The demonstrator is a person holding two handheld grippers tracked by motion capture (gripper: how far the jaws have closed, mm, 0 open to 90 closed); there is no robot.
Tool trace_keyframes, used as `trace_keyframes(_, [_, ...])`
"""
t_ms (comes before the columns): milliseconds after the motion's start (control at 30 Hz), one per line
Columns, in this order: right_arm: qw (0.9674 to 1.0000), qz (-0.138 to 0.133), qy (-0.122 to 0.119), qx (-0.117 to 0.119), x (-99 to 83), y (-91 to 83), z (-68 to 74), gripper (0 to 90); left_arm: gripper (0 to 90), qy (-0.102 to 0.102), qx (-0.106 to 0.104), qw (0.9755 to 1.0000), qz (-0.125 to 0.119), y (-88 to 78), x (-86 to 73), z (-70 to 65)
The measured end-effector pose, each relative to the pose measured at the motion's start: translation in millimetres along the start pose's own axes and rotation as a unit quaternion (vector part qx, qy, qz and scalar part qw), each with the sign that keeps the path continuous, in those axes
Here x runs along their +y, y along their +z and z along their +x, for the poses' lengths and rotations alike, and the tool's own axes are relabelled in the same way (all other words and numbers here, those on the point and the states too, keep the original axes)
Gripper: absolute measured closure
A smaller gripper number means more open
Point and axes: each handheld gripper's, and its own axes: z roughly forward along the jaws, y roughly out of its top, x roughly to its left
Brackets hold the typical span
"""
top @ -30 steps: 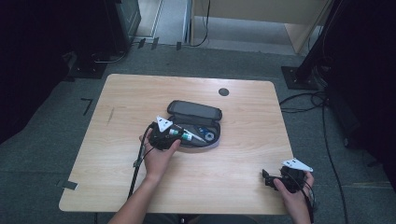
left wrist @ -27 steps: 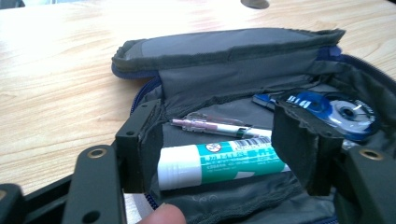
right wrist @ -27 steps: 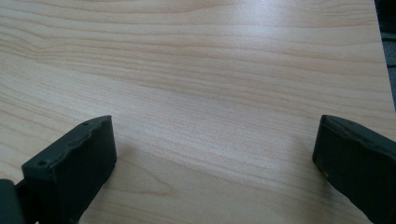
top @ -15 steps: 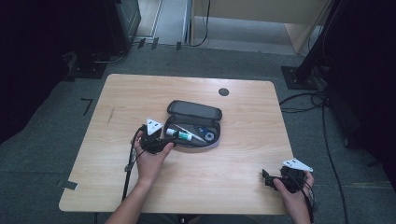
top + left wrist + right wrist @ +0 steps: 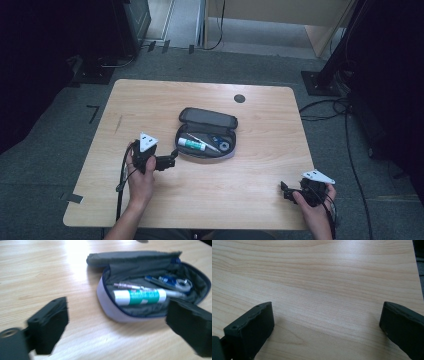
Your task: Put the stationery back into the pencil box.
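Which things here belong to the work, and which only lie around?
Belong to the work:
- open pencil case
- glue stick inside it
- pen inside it
- left tool, open and empty

Only lying around:
- dark round disc on the table

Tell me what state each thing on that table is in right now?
Pencil case: unzipped, lid folded back.
Glue stick: lying inside the case, capped.
Pen: lying inside the case, beside the glue stick.
Correction tape: lying inside the case.
Left gripper: open, empty, jaws just opening, beside the case.
Right gripper: open, empty, over bare table.
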Motion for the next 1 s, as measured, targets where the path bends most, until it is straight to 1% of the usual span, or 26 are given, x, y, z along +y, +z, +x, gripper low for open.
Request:
trace_keyframes(33, [1.0, 0.0, 0.0, 0.0, 0.0, 0.0, 0.0, 0.0, 1.5, 0.0, 0.005, 1.0, -0.002, -3.6, -1.5, 3.4])
trace_keyframes(100, [1.0, 0.0, 0.0, 0.0, 0.0, 0.0, 0.1, 0.0, 1.5, -0.008, 0.015, 0.9998, -0.007, -10.2, -4.9, 10.6])
trace_keyframes(133, [1.0, 0.0, 0.001, 0.0, 0.0, 0.0, 0.1, 0.0, 1.5, -0.01, 0.015, 0.9998, -0.007, -13.0, -6.7, 14.4])
trace_keyframes(233, [1.0, 0.0, 0.0, 0.0, 0.0, 0.0, 0.0, 0.0, 1.4, -0.011, 0.027, 0.9995, -0.007, -20.8, -12.8, 23.6])
trace_keyframes(333, [1.0, 0.0, 0.0, 0.0, 0.0, 0.0, 0.0, 0.0, 1.4, -0.01, 0.04, 0.9991, -0.004, -27.6, -19.2, 31.6])
trace_keyframes(400, [1.0, 0.0, 0.0, 0.0, 0.0, 0.0, 0.0, 0.0, 1.4, -0.015, 0.045, 0.9989, -0.004, -31.8, -23.3, 37.8])
trace_keyframes(567, [1.0, 0.0, 0.001, -0.001, 0.0, 0.0, 0.2, 0.0, 1.4, -0.018, 0.061, 0.998, 0.004, -42.4, -31.0, 50.8])
trace_keyframes(800, [1.0, 0.001, 0.001, -0.002, 0.1, -0.1, 0.2, 0.0, 1.4, -0.021, 0.074, 0.9969, 0.012, -54.0, -44.6, 64.4])
trace_keyframes(900, [1.0, 0.001, 0.001, -0.002, 0.1, -0.1, 0.2, 0.0, 1.4, -0.014, 0.082, 0.9964, 0.015, -58.7, -50.8, 67.0])
trace_keyframes(1000, [1.0, 0.001, 0.001, -0.002, 0.1, -0.1, 0.2, 0.0, 1.4, -0.011, 0.088, 0.9959, 0.019, -63.6, -57.9, 71.2])
